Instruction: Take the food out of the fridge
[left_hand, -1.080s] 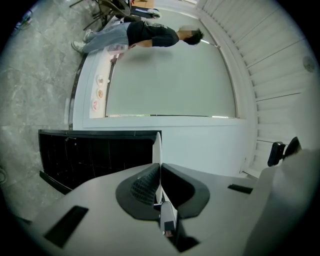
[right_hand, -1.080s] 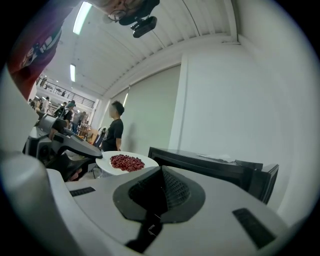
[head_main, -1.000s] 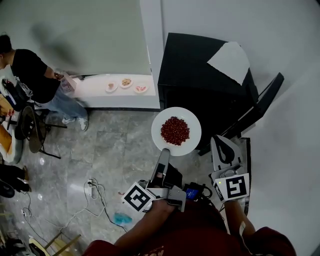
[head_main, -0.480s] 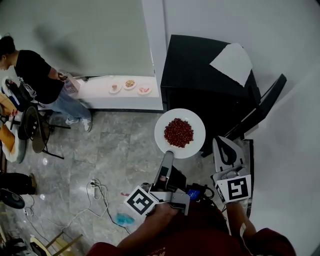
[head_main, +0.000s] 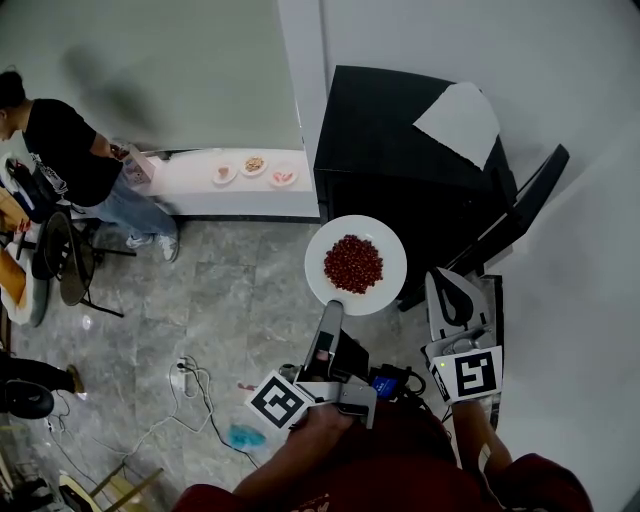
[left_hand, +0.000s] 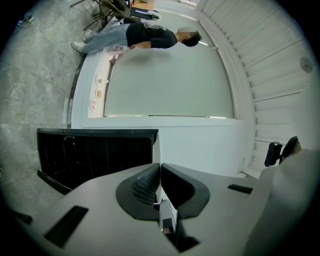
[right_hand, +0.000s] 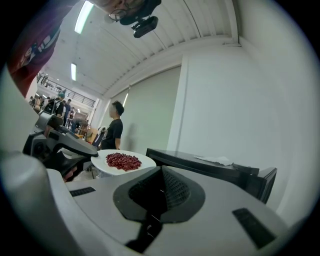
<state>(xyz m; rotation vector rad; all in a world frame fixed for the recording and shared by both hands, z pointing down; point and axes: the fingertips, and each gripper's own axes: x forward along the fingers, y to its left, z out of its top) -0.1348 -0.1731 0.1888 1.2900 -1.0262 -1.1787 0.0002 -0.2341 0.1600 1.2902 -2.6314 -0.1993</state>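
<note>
A white plate (head_main: 383, 291) heaped with small red food (head_main: 352, 263) hangs over the floor just in front of the black fridge (head_main: 400, 150). My left gripper (head_main: 334, 306) is shut on the plate's near rim. In the left gripper view the plate (left_hand: 156, 145) shows edge-on as a thin white line between the pads. My right gripper (head_main: 452, 286) is at the right beside the fridge's open door (head_main: 520, 215). Its jaws are shut with nothing between them. From the right gripper view the plate (right_hand: 145, 161) and the food (right_hand: 122, 161) sit to the left of the fridge (right_hand: 200, 167).
A white sheet of paper (head_main: 460, 120) lies on the fridge top. A low white ledge (head_main: 190, 185) along the wall carries three small dishes (head_main: 253, 165). A person in a black shirt (head_main: 60, 150) stands at its left end. Cables (head_main: 190, 380) trail across the grey floor.
</note>
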